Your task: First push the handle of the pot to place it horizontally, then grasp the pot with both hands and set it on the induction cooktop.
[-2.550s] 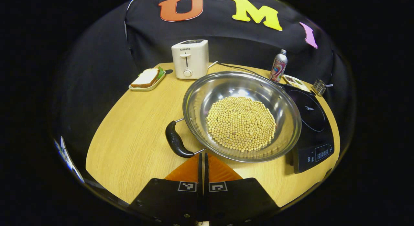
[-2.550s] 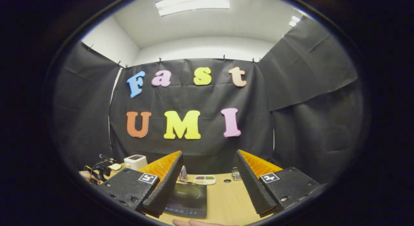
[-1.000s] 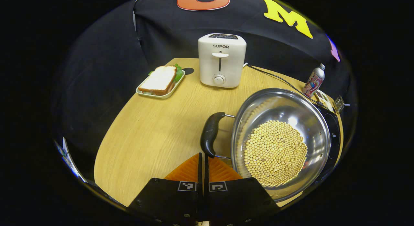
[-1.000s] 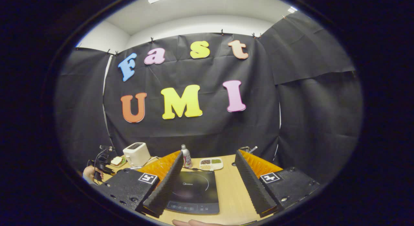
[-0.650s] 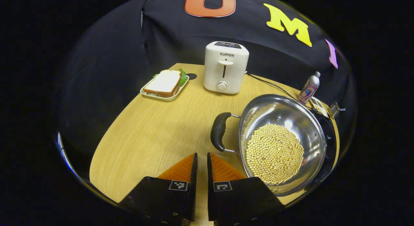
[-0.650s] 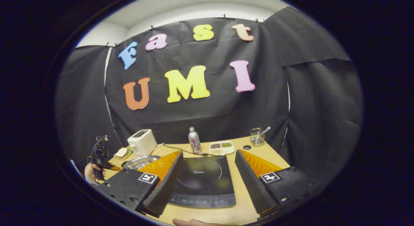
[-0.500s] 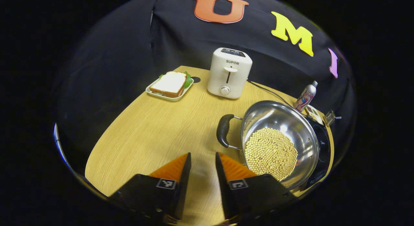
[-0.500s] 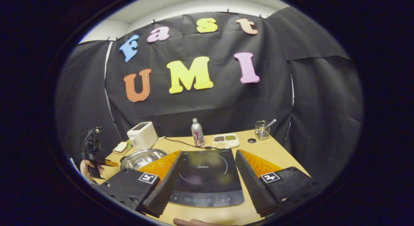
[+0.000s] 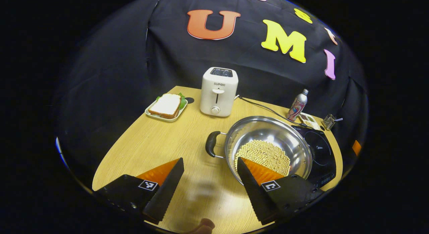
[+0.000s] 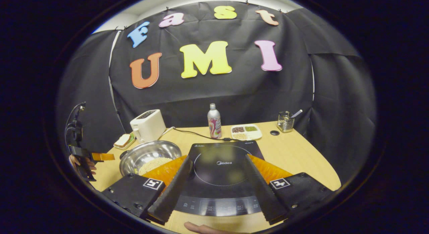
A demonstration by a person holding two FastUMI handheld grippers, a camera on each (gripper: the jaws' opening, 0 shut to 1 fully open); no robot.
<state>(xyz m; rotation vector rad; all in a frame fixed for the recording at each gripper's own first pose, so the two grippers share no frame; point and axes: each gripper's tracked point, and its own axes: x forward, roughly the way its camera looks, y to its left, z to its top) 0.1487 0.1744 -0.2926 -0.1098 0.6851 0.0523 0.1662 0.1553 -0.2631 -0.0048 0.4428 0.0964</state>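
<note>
On table (image 9: 157,143): one pot (image 9: 268,150), one cooktop (image 10: 221,173); both tongs (image 9: 209,182) (image 10: 218,185) wide open, empty.

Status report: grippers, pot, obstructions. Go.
Left gripper open, empty, short of pot handle. Right gripper open above cooktop. Pot beside cooktop, not on it.

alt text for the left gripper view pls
The left gripper hangs open above a wooden table, short of the black handle of a steel pot of yellow beans. Behind stand a toaster and a sandwich tray; a cooktop adjoins the pot.
</note>
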